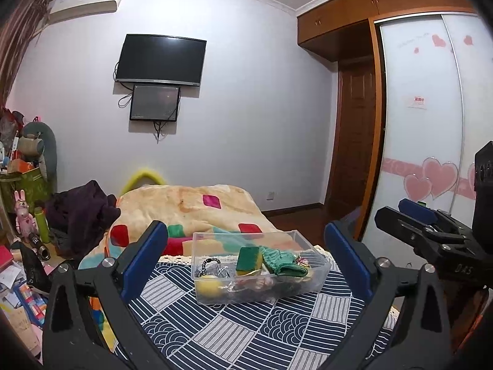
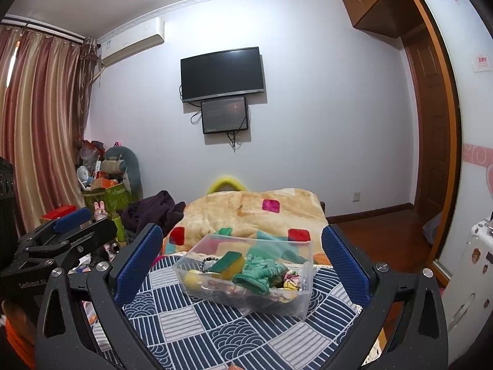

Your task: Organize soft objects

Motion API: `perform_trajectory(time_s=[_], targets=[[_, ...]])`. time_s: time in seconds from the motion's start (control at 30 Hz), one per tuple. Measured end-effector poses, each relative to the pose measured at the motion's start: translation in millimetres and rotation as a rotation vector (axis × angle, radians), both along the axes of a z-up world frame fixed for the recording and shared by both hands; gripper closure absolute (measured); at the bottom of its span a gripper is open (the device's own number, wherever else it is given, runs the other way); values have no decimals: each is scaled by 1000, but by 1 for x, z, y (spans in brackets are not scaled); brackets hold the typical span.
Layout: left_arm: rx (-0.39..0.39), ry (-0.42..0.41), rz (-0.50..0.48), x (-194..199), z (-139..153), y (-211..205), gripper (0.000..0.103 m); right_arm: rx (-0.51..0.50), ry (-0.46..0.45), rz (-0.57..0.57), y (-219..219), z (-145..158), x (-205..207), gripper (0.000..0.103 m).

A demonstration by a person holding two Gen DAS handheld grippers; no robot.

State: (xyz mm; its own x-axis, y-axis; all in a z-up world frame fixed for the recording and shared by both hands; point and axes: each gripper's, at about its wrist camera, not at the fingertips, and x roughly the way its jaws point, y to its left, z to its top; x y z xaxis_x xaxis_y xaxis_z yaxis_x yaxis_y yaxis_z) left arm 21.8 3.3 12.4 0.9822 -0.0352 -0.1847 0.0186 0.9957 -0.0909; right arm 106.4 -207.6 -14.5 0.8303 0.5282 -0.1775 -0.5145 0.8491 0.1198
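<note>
A clear plastic box (image 1: 320,273) (image 2: 303,300) stands on a blue-and-white patterned cloth (image 1: 234,333) (image 2: 215,330). It holds a green-and-yellow sponge (image 1: 249,260) (image 2: 228,262), a green knitted item (image 1: 282,262) (image 2: 258,274), a yellow ball (image 1: 209,286) (image 2: 193,279), a bead bracelet (image 1: 211,262) and other small things. My left gripper (image 1: 245,257) is open and empty, just in front of the box. My right gripper (image 2: 242,257) is open and empty, also facing the box. Each gripper shows at the edge of the other's view.
A blanket with coloured squares (image 1: 191,206) (image 2: 255,212) lies behind the cloth. Dark clothing (image 1: 83,212) and cluttered boxes and toys (image 1: 24,185) sit at the left. A wardrobe with sliding doors (image 1: 431,123) stands at the right, with a wooden floor (image 2: 379,237) beside it.
</note>
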Motion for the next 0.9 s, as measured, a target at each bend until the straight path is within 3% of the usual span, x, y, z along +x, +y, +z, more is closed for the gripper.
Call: perform_trajectory(time_s=[0.9], targets=[[-8,5,2,1,-2,3,0,17,2,-5,-3,4,-2,0]])
